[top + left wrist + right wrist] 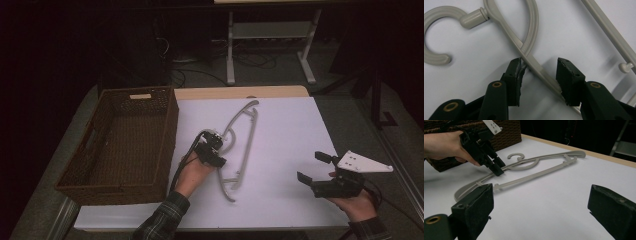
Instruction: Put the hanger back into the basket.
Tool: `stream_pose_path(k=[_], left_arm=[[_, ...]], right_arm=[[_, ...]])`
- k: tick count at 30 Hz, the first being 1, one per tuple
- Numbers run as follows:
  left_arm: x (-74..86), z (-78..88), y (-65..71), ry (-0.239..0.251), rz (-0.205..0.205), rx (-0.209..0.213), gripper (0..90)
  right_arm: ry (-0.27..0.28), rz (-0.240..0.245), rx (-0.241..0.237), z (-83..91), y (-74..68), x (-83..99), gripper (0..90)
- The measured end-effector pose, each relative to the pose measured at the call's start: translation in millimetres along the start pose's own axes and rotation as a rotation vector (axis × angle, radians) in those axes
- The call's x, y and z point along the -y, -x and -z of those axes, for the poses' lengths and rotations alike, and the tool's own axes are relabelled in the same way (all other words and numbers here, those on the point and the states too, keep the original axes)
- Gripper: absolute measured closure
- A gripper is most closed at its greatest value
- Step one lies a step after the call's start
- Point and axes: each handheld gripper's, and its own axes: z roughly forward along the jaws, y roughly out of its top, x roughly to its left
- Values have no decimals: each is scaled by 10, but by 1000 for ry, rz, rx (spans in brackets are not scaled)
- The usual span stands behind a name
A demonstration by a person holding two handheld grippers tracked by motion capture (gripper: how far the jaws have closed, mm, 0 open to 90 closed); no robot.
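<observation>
A grey plastic clothes hanger (pixel 249 142) lies flat on the white table top (pixel 290 125), its hook (pixel 439 15) turned toward the basket. My left gripper (pixel 220 160) reaches down onto the hanger's curved arm just beside the hook. Its jaws stand apart astride that arm (pixel 531 30). One pad (pixel 517 72) touches the arm while the other stands off it. From the right gripper view the left gripper (pixel 497 168) tips down onto the hanger (pixel 536 173). My right gripper (pixel 311 166) hovers open near the front right of the table, nothing between its jaws.
A dark woven basket (pixel 172 125) stands at the table's left, close behind the left hand, and looks empty inside. Its corner shows as the basket (pixel 506 132) in the right gripper view. The table's wooden back edge (pixel 240 92) borders a dark floor with a metal frame.
</observation>
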Motion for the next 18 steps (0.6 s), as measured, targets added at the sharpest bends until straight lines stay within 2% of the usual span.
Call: stream_pose_path(k=[7, 9, 10, 14, 18], left_arm=[[-10, -2, 25, -3, -3, -17, 607], [-7, 2, 23, -1, -7, -12, 620], [-7, 3, 25, 1, -8, -11, 664], [-11, 3, 32, 4, -25, -1, 732], [-15, 5, -6, 3, -21, 14, 753]], right_arm=[[0, 4, -4, -8, -8, -4, 59], [-1, 4, -4, -10, -9, -5, 59], [-1, 4, -5, -11, -10, -6, 59], [-1, 3, -5, -15, -6, -7, 59], [-1, 3, -5, -13, -4, -6, 59]])
